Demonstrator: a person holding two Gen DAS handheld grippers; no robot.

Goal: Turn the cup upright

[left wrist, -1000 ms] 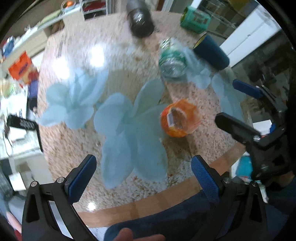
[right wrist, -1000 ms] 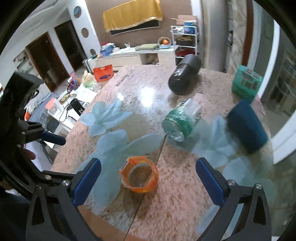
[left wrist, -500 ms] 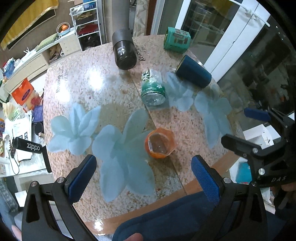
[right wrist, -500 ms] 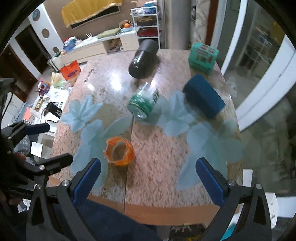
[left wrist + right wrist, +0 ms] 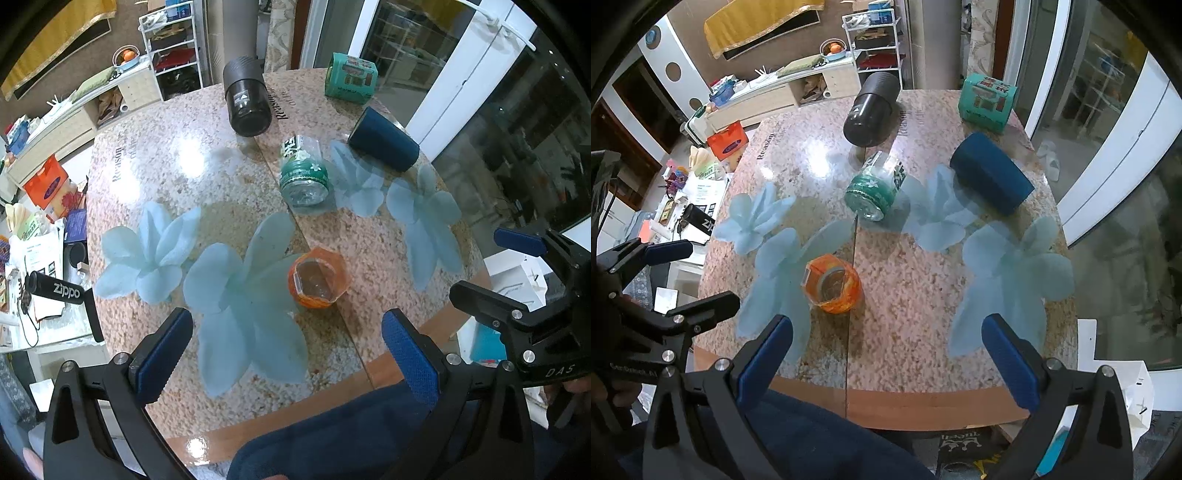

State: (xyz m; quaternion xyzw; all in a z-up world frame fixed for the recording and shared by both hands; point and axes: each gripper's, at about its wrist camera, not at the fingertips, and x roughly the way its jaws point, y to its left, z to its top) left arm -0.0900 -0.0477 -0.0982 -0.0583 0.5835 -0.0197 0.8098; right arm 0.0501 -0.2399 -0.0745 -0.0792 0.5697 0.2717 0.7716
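Observation:
An orange translucent cup [image 5: 317, 277] stands upright on the granite table [image 5: 155, 155], mouth up, near the front edge; it also shows in the right wrist view [image 5: 833, 284]. My left gripper [image 5: 286, 345] is open and empty, held above the front edge, well back from the cup. My right gripper [image 5: 886, 354] is open and empty, also above the front edge, with the cup ahead to its left. Each gripper shows in the other's view, the right gripper [image 5: 517, 266] at right and the left gripper [image 5: 665, 273] at left.
A green-labelled clear cup [image 5: 303, 173], a dark blue cup [image 5: 383, 144] and a black tumbler [image 5: 246, 101] lie on their sides farther back. A teal box [image 5: 351, 82] is at the far edge. A cluttered side table [image 5: 44, 258] stands left.
Both grippers have pulled back and up from the table, so the whole tabletop shows. The orange cup went from tilted on its side to standing upright.

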